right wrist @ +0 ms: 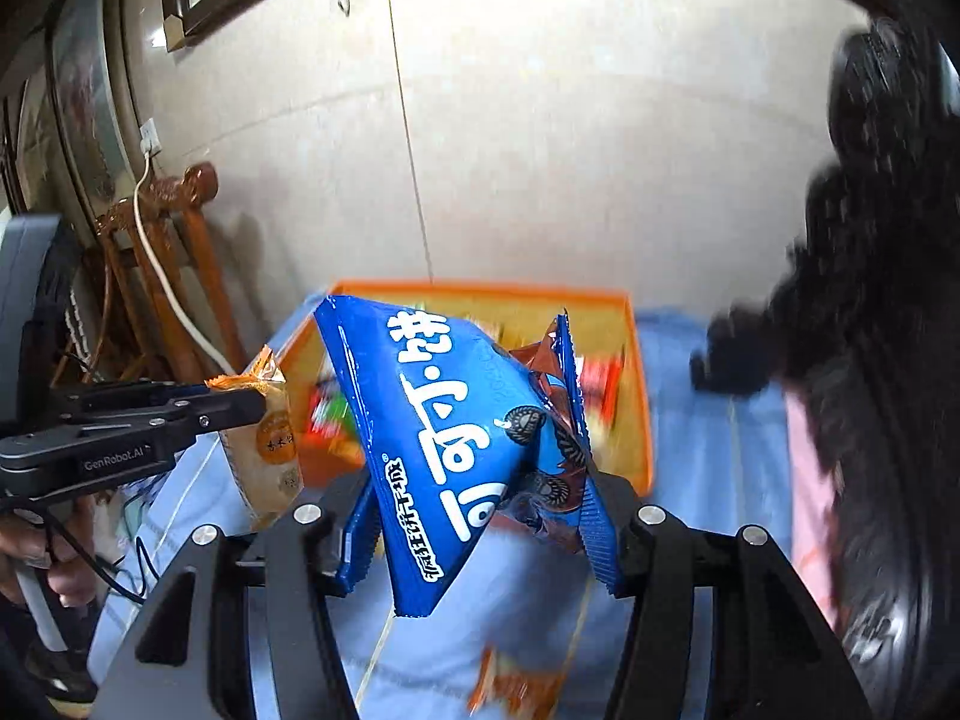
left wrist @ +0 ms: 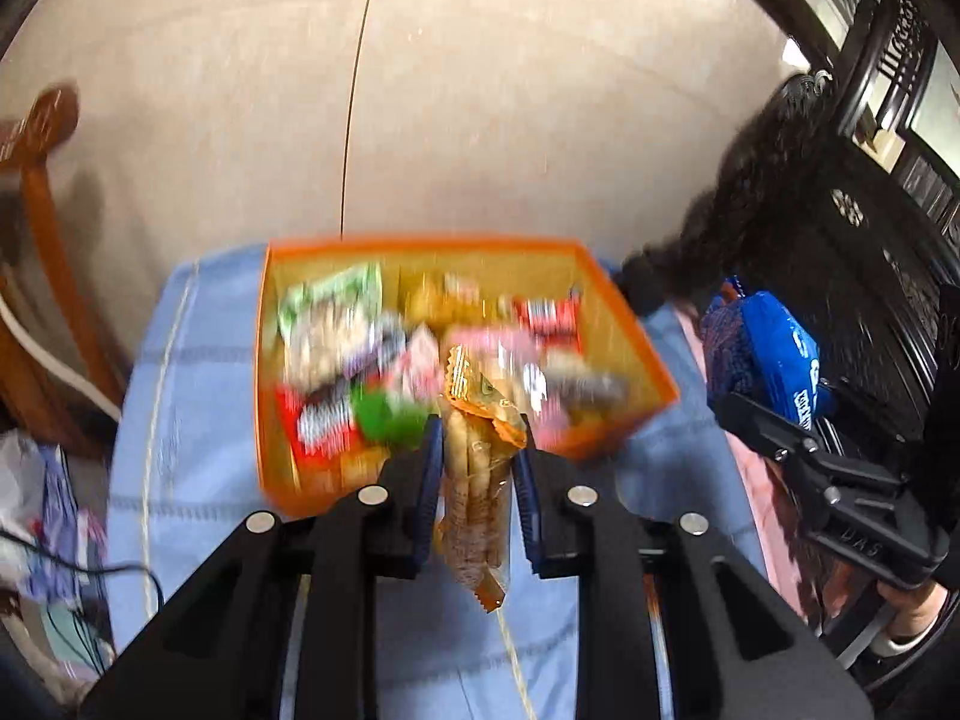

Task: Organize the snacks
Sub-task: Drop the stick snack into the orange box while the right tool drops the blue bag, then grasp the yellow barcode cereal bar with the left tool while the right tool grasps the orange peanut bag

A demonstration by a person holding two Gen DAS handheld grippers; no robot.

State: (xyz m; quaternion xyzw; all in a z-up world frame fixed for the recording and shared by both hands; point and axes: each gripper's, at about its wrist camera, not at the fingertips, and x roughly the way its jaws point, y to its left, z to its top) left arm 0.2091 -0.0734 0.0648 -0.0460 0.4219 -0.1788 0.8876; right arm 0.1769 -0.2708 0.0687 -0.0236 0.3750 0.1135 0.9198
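An orange bin (left wrist: 606, 294) full of mixed snack packets stands on a light blue cloth (left wrist: 186, 372); it also shows in the right wrist view (right wrist: 639, 396). My left gripper (left wrist: 477, 438) is shut on an orange-trimmed clear pack of biscuit sticks (left wrist: 474, 480), held just in front of the bin's near edge; that pack also shows in the right wrist view (right wrist: 264, 450). My right gripper (right wrist: 480, 516) is shut on a blue cookie bag (right wrist: 444, 444), held above the cloth in front of the bin; the bag also shows in the left wrist view (left wrist: 780, 354).
A dark fuzzy object (right wrist: 780, 336) lies at the right by a pink cloth (right wrist: 807, 480). A wooden chair (right wrist: 174, 252) with a white cable stands left against the beige wall. An orange packet (right wrist: 516, 684) lies on the cloth below my right gripper. Dark carved furniture (left wrist: 870, 210) stands at the right.
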